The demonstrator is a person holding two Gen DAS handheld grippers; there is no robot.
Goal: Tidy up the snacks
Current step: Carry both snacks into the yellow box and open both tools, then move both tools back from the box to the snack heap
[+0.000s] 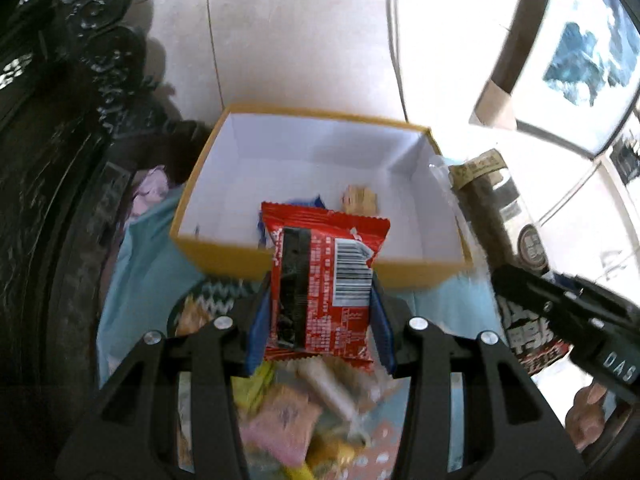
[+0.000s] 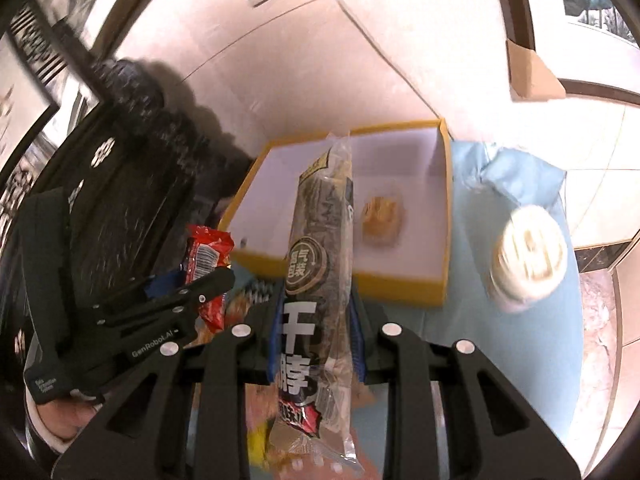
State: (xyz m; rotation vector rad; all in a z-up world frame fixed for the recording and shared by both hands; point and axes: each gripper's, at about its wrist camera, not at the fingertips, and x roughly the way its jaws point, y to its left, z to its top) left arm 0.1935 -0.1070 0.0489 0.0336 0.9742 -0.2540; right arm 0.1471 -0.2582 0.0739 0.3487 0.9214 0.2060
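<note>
Left gripper [image 1: 320, 312] is clamped on a red snack packet [image 1: 324, 280], long axis pointing ahead at the yellow-sided box [image 1: 320, 264], which lies directly in front and below. Right gripper [image 2: 316, 340], closed on a long dark snack pack [image 2: 320, 280], faces the same box, equally near

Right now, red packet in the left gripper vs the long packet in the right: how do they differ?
The red packet is short, flat, opaque, with a barcode showing; the long packet is narrow, dark and partly clear, with big white characters. The left gripper clamps the red packet across its width; the right gripper pinches the long packet's lower half. Both hang before the yellow box.
</note>
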